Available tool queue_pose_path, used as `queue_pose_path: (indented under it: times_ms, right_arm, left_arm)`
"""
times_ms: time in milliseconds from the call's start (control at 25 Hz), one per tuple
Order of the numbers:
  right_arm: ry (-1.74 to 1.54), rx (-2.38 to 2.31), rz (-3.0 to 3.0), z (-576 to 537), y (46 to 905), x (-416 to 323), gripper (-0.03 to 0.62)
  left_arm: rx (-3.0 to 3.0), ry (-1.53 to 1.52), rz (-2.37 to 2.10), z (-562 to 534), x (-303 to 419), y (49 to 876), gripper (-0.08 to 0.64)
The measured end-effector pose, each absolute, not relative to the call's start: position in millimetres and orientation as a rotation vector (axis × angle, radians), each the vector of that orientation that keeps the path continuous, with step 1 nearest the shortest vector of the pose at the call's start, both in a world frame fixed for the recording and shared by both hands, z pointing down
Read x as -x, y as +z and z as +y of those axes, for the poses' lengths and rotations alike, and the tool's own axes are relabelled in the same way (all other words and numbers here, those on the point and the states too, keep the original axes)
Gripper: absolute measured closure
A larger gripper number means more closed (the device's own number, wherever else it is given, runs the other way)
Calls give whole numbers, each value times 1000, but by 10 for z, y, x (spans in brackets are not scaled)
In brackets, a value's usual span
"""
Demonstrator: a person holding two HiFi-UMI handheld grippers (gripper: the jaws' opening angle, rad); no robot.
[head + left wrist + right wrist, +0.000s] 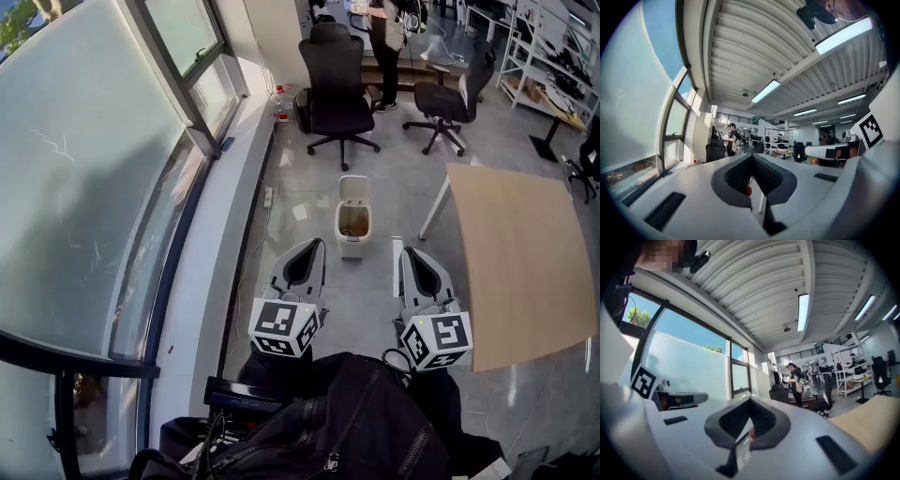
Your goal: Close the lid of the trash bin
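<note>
A small white trash bin (353, 225) stands on the grey floor ahead of me. Its lid (353, 188) is tipped up and back, and the brownish inside shows. My left gripper (315, 243) hangs just left of the bin and nearer to me, jaws closed together with nothing between them. My right gripper (404, 250) sits to the bin's right, also shut and empty. Neither touches the bin. Both gripper views point upward at the ceiling and office, so the left gripper (751, 155) and right gripper (750, 400) show only their closed jaws, and the bin is out of sight there.
A light wooden table (525, 262) stands close on the right. Two black office chairs (337, 89) (450, 98) and a standing person (384, 37) are behind the bin. The window wall and its ledge (216, 244) run along the left. A black backpack (347, 422) lies below me.
</note>
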State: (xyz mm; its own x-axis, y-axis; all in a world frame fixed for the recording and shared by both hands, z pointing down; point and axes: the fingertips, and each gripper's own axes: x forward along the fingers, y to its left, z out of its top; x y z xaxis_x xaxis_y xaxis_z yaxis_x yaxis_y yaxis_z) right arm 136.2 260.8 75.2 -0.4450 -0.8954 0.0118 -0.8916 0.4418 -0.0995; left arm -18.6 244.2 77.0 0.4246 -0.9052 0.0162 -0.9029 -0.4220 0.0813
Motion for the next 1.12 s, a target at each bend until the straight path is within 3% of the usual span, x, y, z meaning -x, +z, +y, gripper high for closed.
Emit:
queue_pose_path:
  times_ms: [1120]
  right_arm:
    - [-360, 1629, 2712, 2688, 1419, -1997, 591]
  left_arm:
    - [-2514, 102, -1573, 2555, -599, 1314, 558]
